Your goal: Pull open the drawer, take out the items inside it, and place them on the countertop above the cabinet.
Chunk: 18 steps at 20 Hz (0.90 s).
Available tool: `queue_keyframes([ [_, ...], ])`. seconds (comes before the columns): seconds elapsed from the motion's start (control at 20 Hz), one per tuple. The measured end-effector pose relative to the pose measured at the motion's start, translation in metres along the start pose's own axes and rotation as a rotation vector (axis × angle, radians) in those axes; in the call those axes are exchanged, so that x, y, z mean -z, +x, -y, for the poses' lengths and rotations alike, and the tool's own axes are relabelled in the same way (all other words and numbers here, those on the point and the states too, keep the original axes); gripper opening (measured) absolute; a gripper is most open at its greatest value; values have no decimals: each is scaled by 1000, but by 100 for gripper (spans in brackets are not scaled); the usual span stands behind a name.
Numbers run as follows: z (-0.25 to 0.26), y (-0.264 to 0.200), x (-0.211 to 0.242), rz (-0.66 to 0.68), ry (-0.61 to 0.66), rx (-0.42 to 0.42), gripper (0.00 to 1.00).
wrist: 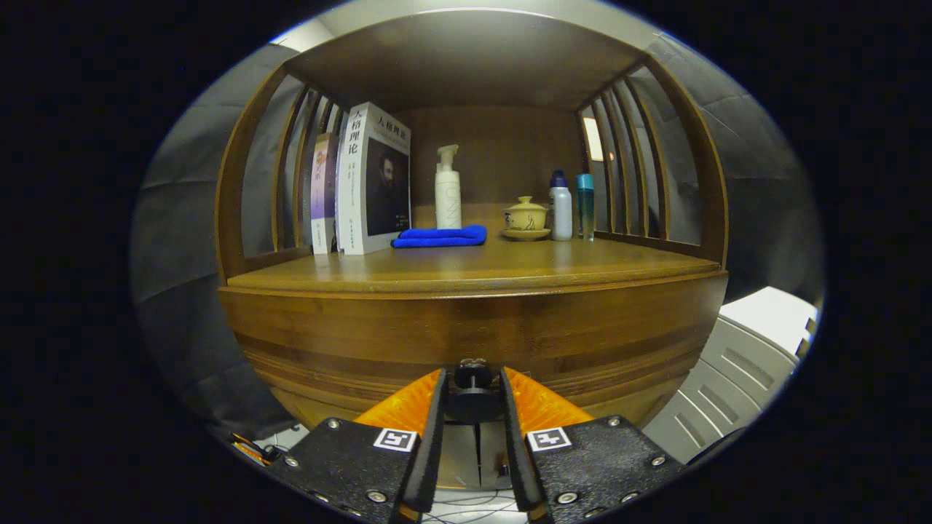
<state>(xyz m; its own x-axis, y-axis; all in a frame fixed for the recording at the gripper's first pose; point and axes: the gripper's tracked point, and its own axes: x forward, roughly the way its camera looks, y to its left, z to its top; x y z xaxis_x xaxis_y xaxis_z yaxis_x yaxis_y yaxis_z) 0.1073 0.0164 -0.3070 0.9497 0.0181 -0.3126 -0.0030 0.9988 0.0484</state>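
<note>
The wooden cabinet's drawer front (473, 331) curves across just ahead of me and looks closed. Its small black knob (473, 397) sits between my two fingers. My gripper (473, 375) is closed in on that knob, with both fingers against its sides. Above the drawer runs the wooden countertop (568, 269), bare along its front. The inside of the drawer is hidden.
At the back of the countertop stand two books (368, 182), a folded blue cloth (440, 236), a white pump bottle (448, 193), a lidded tea cup (526, 217) and two small bottles (571, 207). Slatted wooden sides and a roof enclose the shelf. A white slotted bin (750, 356) stands to the right.
</note>
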Motion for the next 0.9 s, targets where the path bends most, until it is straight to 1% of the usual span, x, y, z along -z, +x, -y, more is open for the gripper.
queue_keyframes([
  [0.15, 2, 0, 0, 12, 28, 4, 37],
  [0.35, 1, -1, 1, 4, -55, 13, 31],
  [0.45, 1, -5, 2, -2, -49, 11, 27],
  [0.9, 7, -54, 10, -6, -40, 13, 27],
])
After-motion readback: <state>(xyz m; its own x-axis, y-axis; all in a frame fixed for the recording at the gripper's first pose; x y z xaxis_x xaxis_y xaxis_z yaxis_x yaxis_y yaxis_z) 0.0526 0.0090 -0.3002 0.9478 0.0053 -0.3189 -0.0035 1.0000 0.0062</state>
